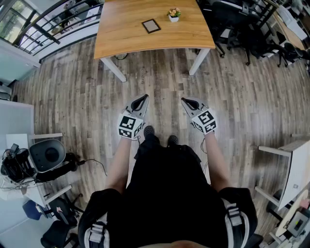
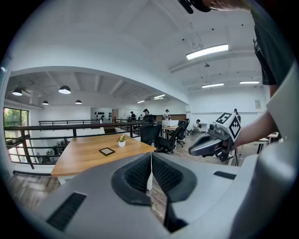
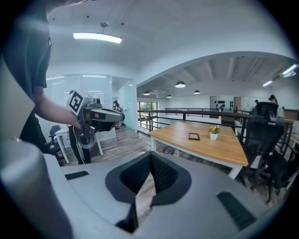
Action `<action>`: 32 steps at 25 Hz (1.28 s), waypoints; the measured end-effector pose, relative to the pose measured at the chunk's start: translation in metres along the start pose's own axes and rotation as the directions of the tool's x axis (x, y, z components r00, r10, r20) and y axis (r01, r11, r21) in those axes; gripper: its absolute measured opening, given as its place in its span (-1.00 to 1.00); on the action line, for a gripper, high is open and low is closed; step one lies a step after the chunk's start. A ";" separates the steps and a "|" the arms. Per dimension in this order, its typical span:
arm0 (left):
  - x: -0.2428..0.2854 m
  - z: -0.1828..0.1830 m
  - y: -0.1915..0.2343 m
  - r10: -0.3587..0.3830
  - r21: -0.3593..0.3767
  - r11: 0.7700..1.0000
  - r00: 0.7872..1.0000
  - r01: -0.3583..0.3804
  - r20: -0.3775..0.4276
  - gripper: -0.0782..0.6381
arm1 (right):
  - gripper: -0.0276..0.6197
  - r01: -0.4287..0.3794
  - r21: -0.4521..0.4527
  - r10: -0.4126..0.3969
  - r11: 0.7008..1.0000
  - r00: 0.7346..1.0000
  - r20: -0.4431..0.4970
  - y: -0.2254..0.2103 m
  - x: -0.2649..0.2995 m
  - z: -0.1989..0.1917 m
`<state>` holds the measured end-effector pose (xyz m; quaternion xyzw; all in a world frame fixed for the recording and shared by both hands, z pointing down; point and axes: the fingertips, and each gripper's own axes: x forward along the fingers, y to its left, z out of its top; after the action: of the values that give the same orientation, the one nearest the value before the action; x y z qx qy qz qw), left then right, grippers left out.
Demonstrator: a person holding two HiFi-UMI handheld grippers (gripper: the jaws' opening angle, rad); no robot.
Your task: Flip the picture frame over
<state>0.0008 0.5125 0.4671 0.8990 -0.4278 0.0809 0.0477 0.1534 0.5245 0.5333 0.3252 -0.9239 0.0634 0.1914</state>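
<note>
A small dark picture frame (image 1: 151,25) lies flat on the wooden table (image 1: 121,38), well ahead of me; it also shows in the left gripper view as a picture frame (image 2: 107,151) and in the right gripper view as a picture frame (image 3: 194,137). My left gripper (image 1: 144,98) and right gripper (image 1: 185,100) hang over the plank floor, far short of the table. Both are shut with nothing between their jaws. Each gripper shows in the other's view: the right gripper (image 2: 192,150) and the left gripper (image 3: 120,114).
A small white pot with flowers (image 1: 174,14) stands right of the frame. Office chairs (image 1: 242,29) crowd the table's right side. A railing (image 1: 53,24) runs at the back left. White desks (image 1: 295,164) stand at my right, and equipment on a white stand (image 1: 34,160) at my left.
</note>
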 end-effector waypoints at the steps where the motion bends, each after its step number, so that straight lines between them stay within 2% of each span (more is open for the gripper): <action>1: -0.001 -0.002 -0.005 0.000 0.002 1.000 1.000 0.000 -0.006 -0.72 | -0.89 -0.003 -0.001 0.003 1.000 1.000 0.002 0.001 -0.003 -0.002; 16: -0.010 -0.002 -0.033 0.022 0.008 1.000 1.000 -0.021 -0.014 -0.72 | -0.89 -0.037 0.009 0.037 0.999 0.997 0.063 0.007 -0.019 0.002; 22: -0.013 -0.004 -0.038 0.051 0.008 0.999 0.999 -0.051 -0.012 -0.72 | -0.89 -0.008 -0.030 0.011 1.000 0.994 0.108 0.003 -0.025 0.007; 29: -0.022 -0.004 -0.038 0.082 -0.029 0.996 0.997 -0.082 0.013 -0.72 | -0.89 -0.037 0.010 0.034 0.999 0.979 0.200 -0.004 -0.029 0.013; 32: -0.020 -0.007 -0.030 0.094 -0.037 0.995 0.995 -0.094 0.014 -0.72 | -0.89 -0.035 0.024 0.030 0.999 0.978 0.204 -0.007 -0.026 0.015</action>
<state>0.0107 0.5477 0.4694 0.8775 -0.4713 0.0683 0.0567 0.1721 0.5304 0.5093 0.3175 -0.9429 0.0455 0.0902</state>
